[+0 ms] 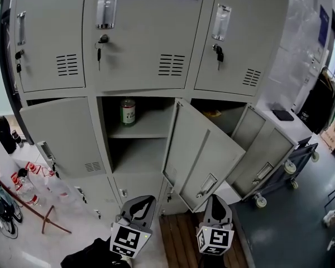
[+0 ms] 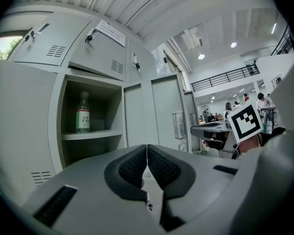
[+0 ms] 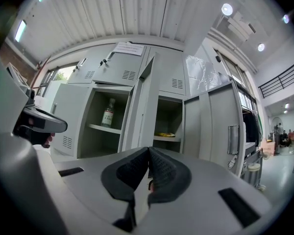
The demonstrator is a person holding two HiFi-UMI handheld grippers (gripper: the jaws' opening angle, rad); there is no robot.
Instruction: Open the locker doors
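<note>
Left of the bottle (image 1: 128, 111), the left middle door (image 1: 61, 141) is swung partway out. The bottle's own compartment stands open. Its door, the middle door (image 1: 204, 152), is folded out to the right of the bottle. Further right again, the right middle door (image 1: 268, 155) is open wide too.

Above the bottle the row is shut: the top left door (image 1: 47, 38), the top middle door (image 1: 142, 38) and the top right door (image 1: 240, 43). Each has a key (image 1: 99, 53) hanging at its lock. The row below the bottle is partly hidden behind your tools, so you cannot tell whether those doors are closed.

Your left tool (image 1: 142, 201) hangs low, below the bottle and a touch to its right, jaws pressed together on nothing. Your right tool (image 1: 215, 197) sits at the same level further right, also closed tight and empty.

The shut top row looks like the work that remains, and it lies straight up from both tools, past the bottle. The top middle handle (image 1: 106, 7) is above the bottle and slightly left, so your left tool is the nearer one. The top right handle (image 1: 221, 21) suits your right tool. Both handles run up and down, so you will likely need to spread the jaws and close them across the handle from the sides. Judging by the open doors, the hinges sit on the right edge, so expect the pull to swing each door rightward.
</note>
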